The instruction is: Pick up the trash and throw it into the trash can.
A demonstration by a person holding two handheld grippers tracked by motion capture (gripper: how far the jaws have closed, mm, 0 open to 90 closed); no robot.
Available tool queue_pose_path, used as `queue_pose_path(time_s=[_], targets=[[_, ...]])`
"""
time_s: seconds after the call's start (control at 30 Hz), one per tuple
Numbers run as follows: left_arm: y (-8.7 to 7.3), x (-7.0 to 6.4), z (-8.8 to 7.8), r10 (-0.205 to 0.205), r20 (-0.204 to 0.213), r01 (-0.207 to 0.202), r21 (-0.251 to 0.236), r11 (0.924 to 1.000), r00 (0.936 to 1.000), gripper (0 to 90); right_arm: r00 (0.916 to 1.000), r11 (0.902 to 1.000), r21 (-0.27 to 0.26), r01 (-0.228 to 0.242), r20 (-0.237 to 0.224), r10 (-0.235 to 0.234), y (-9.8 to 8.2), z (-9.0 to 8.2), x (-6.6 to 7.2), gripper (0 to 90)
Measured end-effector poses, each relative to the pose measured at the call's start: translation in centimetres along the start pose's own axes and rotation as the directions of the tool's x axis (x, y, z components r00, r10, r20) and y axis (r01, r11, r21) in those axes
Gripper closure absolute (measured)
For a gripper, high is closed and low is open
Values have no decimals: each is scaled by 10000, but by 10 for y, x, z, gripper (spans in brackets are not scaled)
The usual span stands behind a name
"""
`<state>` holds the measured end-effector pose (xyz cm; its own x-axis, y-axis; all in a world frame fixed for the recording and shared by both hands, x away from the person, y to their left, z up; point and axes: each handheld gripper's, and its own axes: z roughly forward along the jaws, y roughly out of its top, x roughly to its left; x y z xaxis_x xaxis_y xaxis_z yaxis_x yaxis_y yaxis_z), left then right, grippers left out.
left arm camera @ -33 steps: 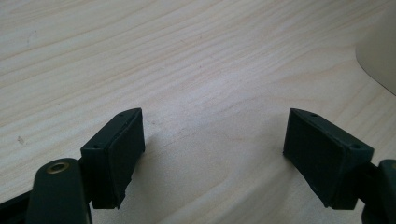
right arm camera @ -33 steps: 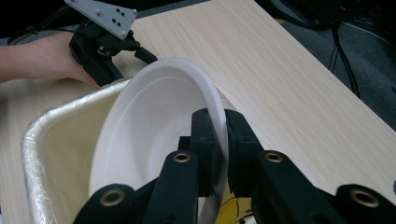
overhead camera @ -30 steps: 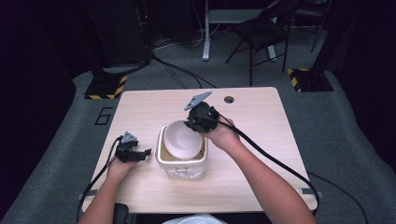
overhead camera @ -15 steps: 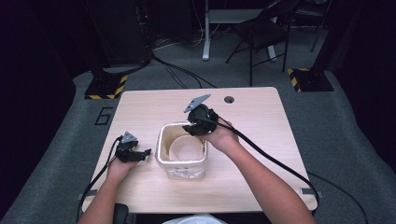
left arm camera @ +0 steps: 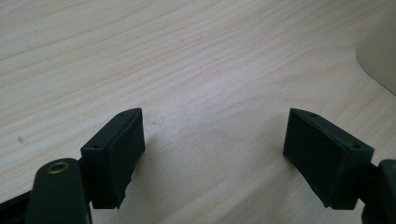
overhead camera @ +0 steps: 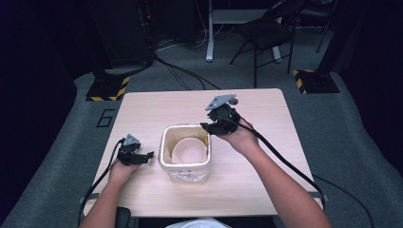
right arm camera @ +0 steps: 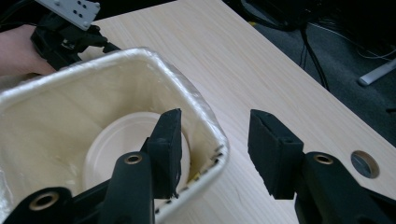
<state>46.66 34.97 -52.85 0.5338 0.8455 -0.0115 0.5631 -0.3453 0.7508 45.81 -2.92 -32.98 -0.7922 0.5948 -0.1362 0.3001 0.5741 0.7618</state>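
Cream-coloured and square, the bin [overhead camera: 185,153] stands near the middle of my pale wooden worktop [overhead camera: 266,180], its rim wrapped in a thin clear liner. A round cream bowl [overhead camera: 189,150] lies flat on the bin's floor, upright, mouth up.

My right claw [overhead camera: 207,127] hangs above the bin's right rim, near its far corner. In the right gripper view its jaws stand partly apart and have just been opening; nothing is clamped. One black pad [right arm camera: 167,151] hangs over the inside of the bin, above the bowl, and the other hangs outside over bare wood, so the rim corner lies below the gap. I see no contact between the pads and the rim. The grey three-cornered plate [overhead camera: 220,100] sits on top of this claw, and its cable [overhead camera: 285,161] trails back along the forearm and off the near edge.

My left claw [overhead camera: 151,155] rests low over the worktop just left of the bin, pointing toward its left wall but apart from it. In the left gripper view its jaws stand wide apart with bare wood grain between them, and a curved cream edge of the bin [left arm camera: 379,56] shows at the upper right.

A small round grommet hole [right arm camera: 364,164] sits in the worktop beyond the right claw.
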Motion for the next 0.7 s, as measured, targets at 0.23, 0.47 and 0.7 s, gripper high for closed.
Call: queue_pose_path(time_s=[0.23, 0.47, 0.7], targets=[[0, 0, 0, 4, -12, -4, 9, 10000, 10000, 204, 9993, 9994, -239, -232, 275, 239, -13, -11, -11, 537], [0, 0, 0, -3, -17, 3, 13, 10000, 10000, 204, 9977, 9986, -351, -394, 535, 412, -27, -19, -18, 525], [0, 0, 0, -13, -15, 13, 23, 10000, 10000, 204, 9951, 9966, -554, -618, 742, 659, -43, -23, -26, 524]])
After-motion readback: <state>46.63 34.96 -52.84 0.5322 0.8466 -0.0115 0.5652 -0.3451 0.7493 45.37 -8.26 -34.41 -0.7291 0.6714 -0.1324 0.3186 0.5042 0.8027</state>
